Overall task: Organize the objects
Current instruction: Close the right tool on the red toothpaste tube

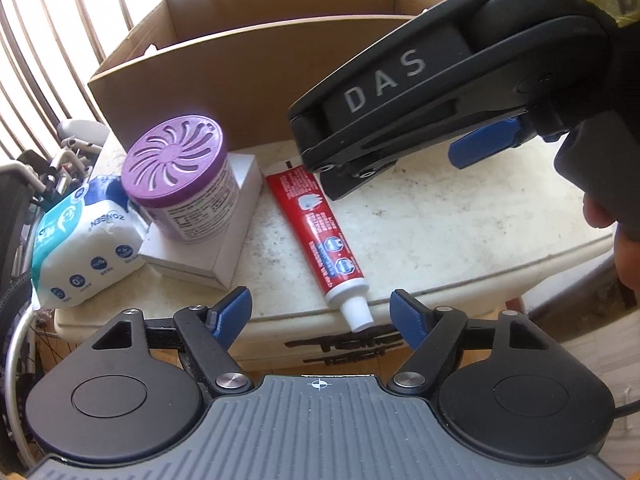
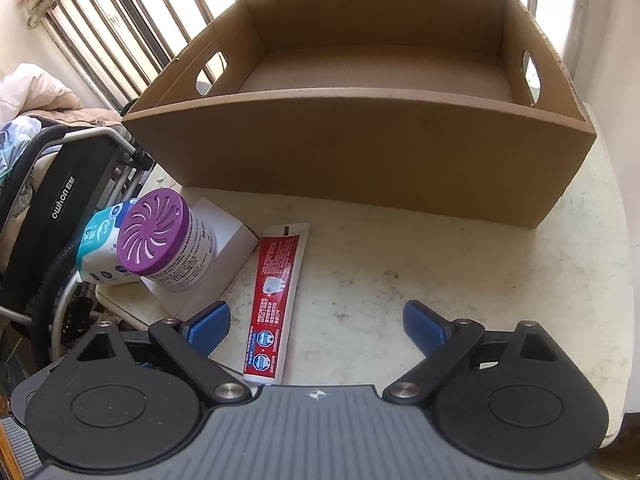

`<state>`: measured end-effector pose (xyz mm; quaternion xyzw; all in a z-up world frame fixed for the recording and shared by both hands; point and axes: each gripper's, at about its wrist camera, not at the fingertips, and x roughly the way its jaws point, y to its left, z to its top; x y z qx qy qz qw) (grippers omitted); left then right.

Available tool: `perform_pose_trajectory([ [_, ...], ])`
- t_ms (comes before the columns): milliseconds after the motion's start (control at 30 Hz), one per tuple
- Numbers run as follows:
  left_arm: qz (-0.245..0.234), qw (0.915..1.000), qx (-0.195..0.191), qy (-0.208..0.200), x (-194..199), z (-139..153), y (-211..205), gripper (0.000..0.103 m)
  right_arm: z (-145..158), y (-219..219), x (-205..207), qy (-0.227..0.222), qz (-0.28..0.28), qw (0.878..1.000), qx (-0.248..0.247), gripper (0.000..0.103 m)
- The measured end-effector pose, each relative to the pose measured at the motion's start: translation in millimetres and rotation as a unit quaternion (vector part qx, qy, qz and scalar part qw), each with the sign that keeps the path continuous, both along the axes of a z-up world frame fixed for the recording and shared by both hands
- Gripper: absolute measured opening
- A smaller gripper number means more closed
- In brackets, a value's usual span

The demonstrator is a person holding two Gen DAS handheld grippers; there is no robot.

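A red toothpaste tube [image 1: 318,236] lies on the white table [image 1: 460,232], cap toward me; it also shows in the right wrist view [image 2: 274,296]. A purple-lidded jar [image 1: 184,184] stands on a white box [image 1: 208,248], with a wipes pack [image 1: 80,248] to its left. An open cardboard box [image 2: 360,140] stands behind them, nothing visible inside. My left gripper [image 1: 322,314] is open at the table's near edge, in front of the tube's cap. My right gripper [image 2: 316,326] is open above the tube's lower half; its body [image 1: 420,92] hangs over the tube in the left wrist view.
A wheelchair [image 2: 52,200] with clothes on it stands left of the table. Window bars [image 2: 120,32] run behind the cardboard box. The table's right part [image 2: 500,280] is bare and stained.
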<state>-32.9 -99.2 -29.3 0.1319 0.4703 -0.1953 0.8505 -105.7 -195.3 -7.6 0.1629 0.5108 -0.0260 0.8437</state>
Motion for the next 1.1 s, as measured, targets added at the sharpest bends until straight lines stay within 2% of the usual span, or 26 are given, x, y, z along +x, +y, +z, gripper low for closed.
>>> perform_pose_trajectory([
  [133, 0.012, 0.9998, -0.008, 0.011, 5, -5, -4, 0.065, -10, -5, 6, 0.007, -0.005, 1.0, 0.027, 0.086],
  [200, 0.019, 0.9996, -0.013, 0.013, 7, -7, -4, 0.061, -14, -5, 10, 0.009, -0.004, 0.999, 0.038, 0.085],
  [300, 0.026, 0.9992, -0.025, 0.019, 10, -11, -4, 0.053, -20, -3, 15, 0.014, 0.006, 0.999, 0.045, 0.08],
  [533, 0.042, 0.9973, -0.046, 0.037, 12, -19, -2, 0.04, -33, 5, 28, 0.026, 0.028, 0.998, 0.048, 0.064],
  [600, 0.046, 0.9969, -0.05, 0.04, 12, -21, -2, 0.036, -38, 8, 33, 0.031, 0.033, 0.998, 0.052, 0.062],
  [667, 0.047, 0.9968, -0.053, 0.037, 11, -21, -2, 0.035, -43, 10, 37, 0.036, 0.04, 0.997, 0.057, 0.056],
  [833, 0.044, 0.9969, -0.056, 0.034, 10, -21, -2, 0.034, -42, 17, 44, 0.031, 0.061, 0.997, 0.041, 0.049],
  [967, 0.043, 0.9968, -0.058, 0.034, 10, -21, -2, 0.033, -42, 22, 50, 0.034, 0.075, 0.996, 0.044, 0.035],
  [1100, 0.048, 0.996, -0.063, 0.042, 10, -19, 0, 0.033, -43, 24, 52, 0.037, 0.075, 0.995, 0.045, 0.034],
])
